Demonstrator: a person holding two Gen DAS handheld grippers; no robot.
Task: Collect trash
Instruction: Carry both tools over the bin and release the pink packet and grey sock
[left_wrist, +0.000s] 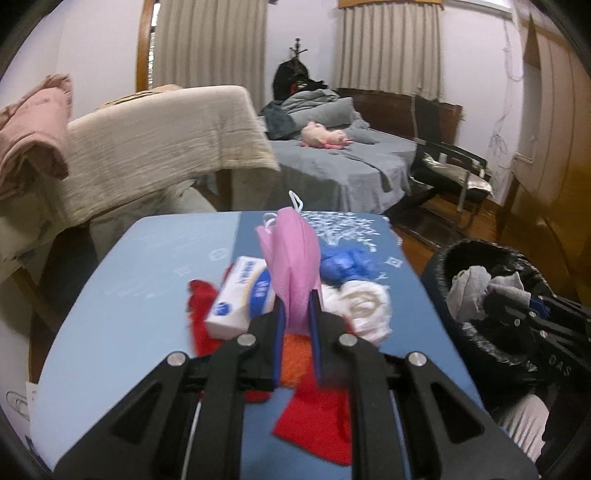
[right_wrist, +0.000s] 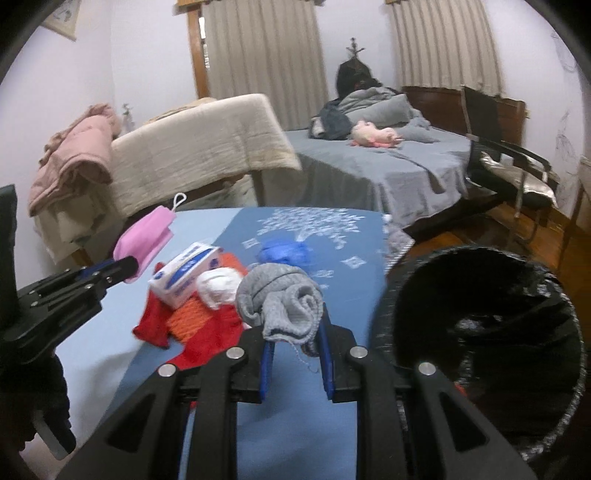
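Observation:
My left gripper is shut on a pink face mask and holds it up above the blue table. In the right wrist view the same mask hangs from that left gripper at the left. A crumpled grey sock sits pinched in my right gripper, just left of the black bin. From the left wrist view the right gripper holds the sock over the bin. On the table lie a white tissue pack, a white wad, a blue bag and red cloth.
An orange knit piece lies among the red cloth. Behind the table stand a chair draped in beige fabric, a grey bed with a pink plush toy, and a black chair on the wooden floor.

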